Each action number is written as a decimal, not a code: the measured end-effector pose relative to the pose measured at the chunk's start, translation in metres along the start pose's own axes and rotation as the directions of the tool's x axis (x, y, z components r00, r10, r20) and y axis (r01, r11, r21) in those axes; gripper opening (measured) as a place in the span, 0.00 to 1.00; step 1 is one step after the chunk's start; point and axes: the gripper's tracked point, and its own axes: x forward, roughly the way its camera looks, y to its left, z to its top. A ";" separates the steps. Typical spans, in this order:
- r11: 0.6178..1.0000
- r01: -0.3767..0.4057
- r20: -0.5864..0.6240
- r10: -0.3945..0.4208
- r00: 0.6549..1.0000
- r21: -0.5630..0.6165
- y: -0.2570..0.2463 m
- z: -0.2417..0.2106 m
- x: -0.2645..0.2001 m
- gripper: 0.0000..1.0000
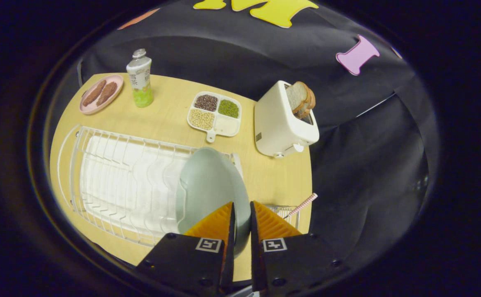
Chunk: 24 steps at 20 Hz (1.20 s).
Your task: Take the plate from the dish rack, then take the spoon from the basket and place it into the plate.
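Observation:
A pale green plate stands on edge at the right end of the white wire dish rack. My gripper is shut on the plate: both orange fingers press on its near rim from either side. Just right of the fingers a small wire basket peeks out, with the red-and-white checked handle of the spoon sticking up out of it. The rest of the spoon is hidden behind the right finger.
On the wooden table beyond the rack sit a pink plate with brown food, a green bottle, a white divided tray of beans and a white toaster with bread.

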 end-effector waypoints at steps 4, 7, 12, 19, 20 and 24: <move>0.990 0.139 0.045 -0.137 0.989 -0.029 0.014 0.002 -0.017 0.18; 0.982 0.190 0.076 -0.189 0.979 -0.002 0.021 0.002 -0.023 0.18; 0.956 0.288 0.131 -0.293 0.947 0.053 0.010 0.000 -0.040 0.18; 0.942 0.301 0.320 -0.334 0.887 0.149 0.000 -0.009 -0.077 0.17; 0.952 0.257 0.353 -0.301 0.886 0.166 0.002 -0.015 -0.082 0.17; 0.981 0.024 0.441 -0.107 0.891 0.191 0.017 -0.064 -0.108 0.17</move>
